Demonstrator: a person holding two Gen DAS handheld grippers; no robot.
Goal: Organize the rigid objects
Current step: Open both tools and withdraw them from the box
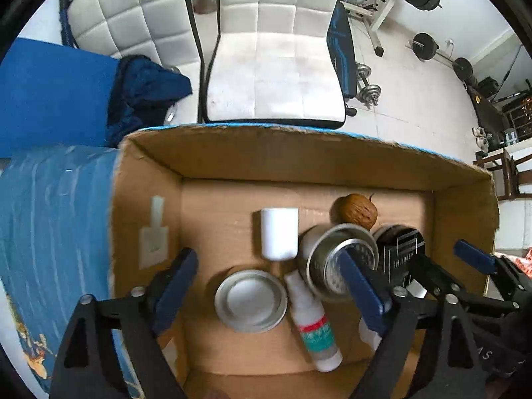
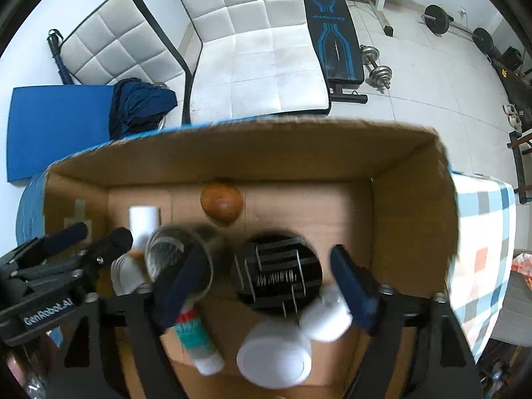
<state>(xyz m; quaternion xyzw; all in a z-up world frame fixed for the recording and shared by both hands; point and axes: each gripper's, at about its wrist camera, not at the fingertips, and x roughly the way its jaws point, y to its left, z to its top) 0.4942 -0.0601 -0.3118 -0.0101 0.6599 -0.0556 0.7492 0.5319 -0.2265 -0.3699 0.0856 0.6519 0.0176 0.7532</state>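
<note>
An open cardboard box (image 1: 299, 156) holds the objects. In the left wrist view: a white cup (image 1: 278, 232) lying down, a round metal lid (image 1: 251, 301), a white bottle with a red and green label (image 1: 314, 326), a metal tin (image 1: 339, 259), a brown walnut-like ball (image 1: 355, 211) and a black round holder (image 1: 400, 252). My left gripper (image 1: 266, 292) is open above the lid and bottle. My right gripper (image 2: 266, 286) is open over the black holder (image 2: 277, 274), with white jars (image 2: 276, 355) below it. The box (image 2: 412, 179), ball (image 2: 222, 203) and tin (image 2: 176, 259) show there too.
The box stands on a blue patterned cloth (image 1: 56, 216), checked at the right (image 2: 482, 249). Beyond it are white padded chairs (image 1: 272, 73), a blue mat (image 1: 53, 93), a dark garment (image 1: 146, 89), a weight bench (image 2: 332, 33) and dumbbells (image 2: 377, 65).
</note>
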